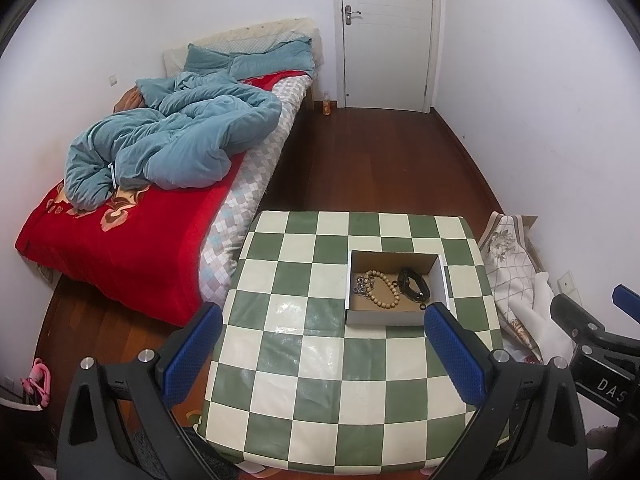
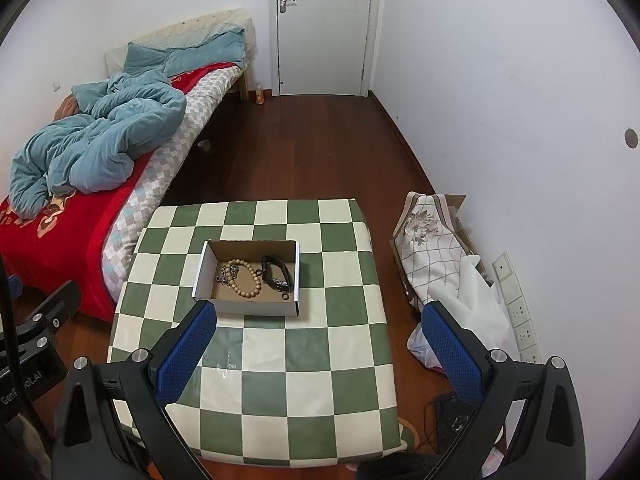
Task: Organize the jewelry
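Note:
A small open cardboard box [image 1: 362, 280] [image 2: 208, 270] stands on the green-and-white checkered table [image 1: 320, 380] [image 2: 280, 360]. Inside lie a wooden bead bracelet [image 1: 386, 290] [image 2: 246, 280], a silver chain [image 1: 363, 283] [image 2: 226, 274], a black band [image 1: 412, 282] [image 2: 276, 270] and small black rings [image 2: 285, 297]. My left gripper [image 1: 323, 314] is open and empty, above the table's near side, its right fingertip by the box's front right corner. My right gripper [image 2: 320, 312] is open and empty, its left fingertip just in front of the box.
A bed with a red blanket [image 1: 120, 240] and blue duvet [image 1: 176, 140] stands left of the table. Patterned cloth and bags [image 2: 432, 248] lie on the floor at right by the wall, beside a power strip [image 2: 520, 312]. A white door [image 1: 386, 32] is at the back.

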